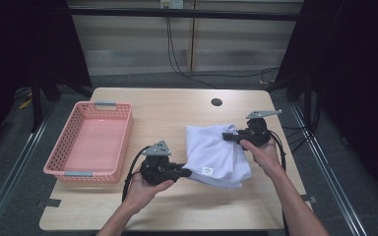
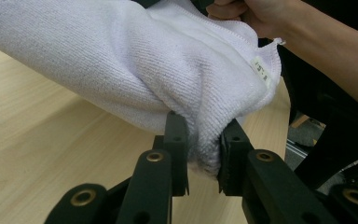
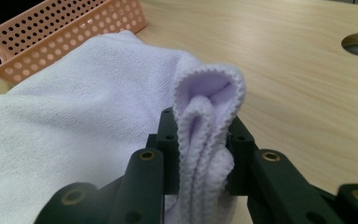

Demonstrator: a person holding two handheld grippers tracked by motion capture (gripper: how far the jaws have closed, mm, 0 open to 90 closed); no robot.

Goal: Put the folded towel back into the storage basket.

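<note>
White towel [image 1: 215,153] near the middle of the bench [image 1: 177,113], bunched and partly raised, pinched at two ends. Left gripper [image 1: 186,172] clamped on the near lower corner, fingers [image 2: 176,140] pressing a thick wad of terry between them. Right gripper [image 1: 226,137] clamped on the far edge, fingers [image 3: 168,140] squeezing a doubled fold whose hemmed rim loops over the top. Both grips set apart along the cloth, probably so that the slack can be stretched out and the piece folded or lifted as a whole (a single grip would leave it hanging in a lump).

Cloth soft and looped, faintly lilac in the gripper views, with a stitched hem and a small sewn label [image 2: 261,71] near one corner. Limp stuff, likely to sag between the two holds and drag on the wood.

Pink basket [image 1: 89,142] to the left, well apart from the towel: rigid plastic, rectangular, walls pierced with rows of round holes, grey handles at each short end. Perhaps the place meant for the towel, though hard to say. Bench top of pale wood grain, smooth, with a round cable hole [image 1: 216,102] near the far edge.
</note>
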